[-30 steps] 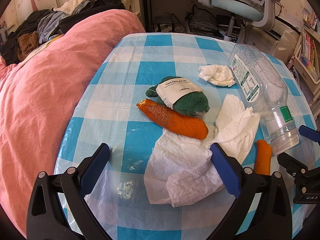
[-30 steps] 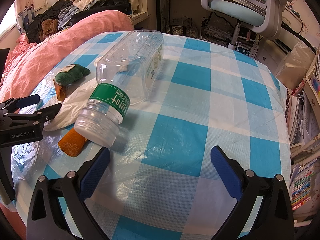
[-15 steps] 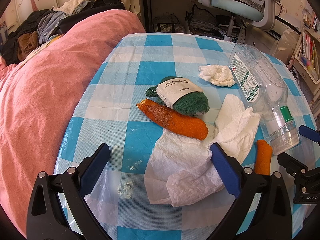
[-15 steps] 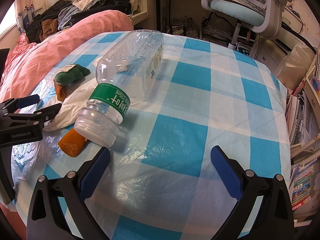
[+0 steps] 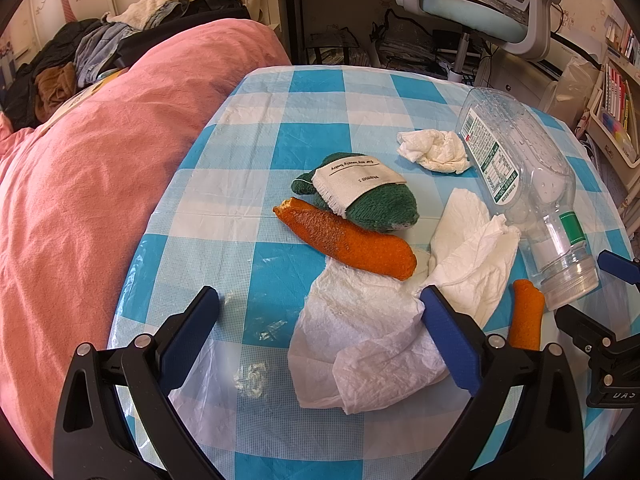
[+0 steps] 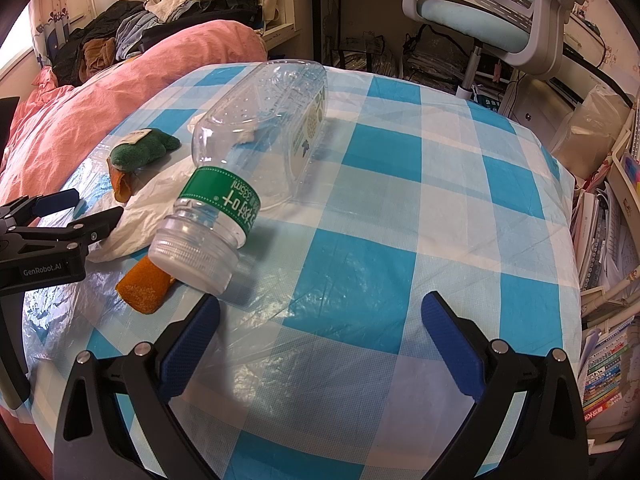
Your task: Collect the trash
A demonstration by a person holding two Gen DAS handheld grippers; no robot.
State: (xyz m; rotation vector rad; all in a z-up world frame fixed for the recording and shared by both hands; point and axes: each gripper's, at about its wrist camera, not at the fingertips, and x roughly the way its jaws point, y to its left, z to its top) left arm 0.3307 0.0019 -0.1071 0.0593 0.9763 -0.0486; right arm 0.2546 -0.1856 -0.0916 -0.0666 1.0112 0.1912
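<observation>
On the blue-and-white checked tablecloth (image 5: 312,128) lies a flat white plastic bag (image 5: 372,332), partly between the fingers of my open left gripper (image 5: 320,332). On its far edge rests a long orange peel (image 5: 348,240), with a green cloth (image 5: 368,196) bearing a white label behind it. A crumpled tissue (image 5: 434,150) lies farther back. An empty clear plastic bottle (image 6: 260,148) lies on its side, cap end toward my open right gripper (image 6: 320,336). A short orange piece (image 6: 144,284) sits under the cap.
A pink duvet (image 5: 92,184) bulges along the table's left side, with piled clothes (image 5: 80,64) behind. An office chair (image 6: 480,12) stands beyond the far edge. Bookshelves (image 6: 608,320) line the right. The tablecloth (image 6: 420,184) right of the bottle is bare.
</observation>
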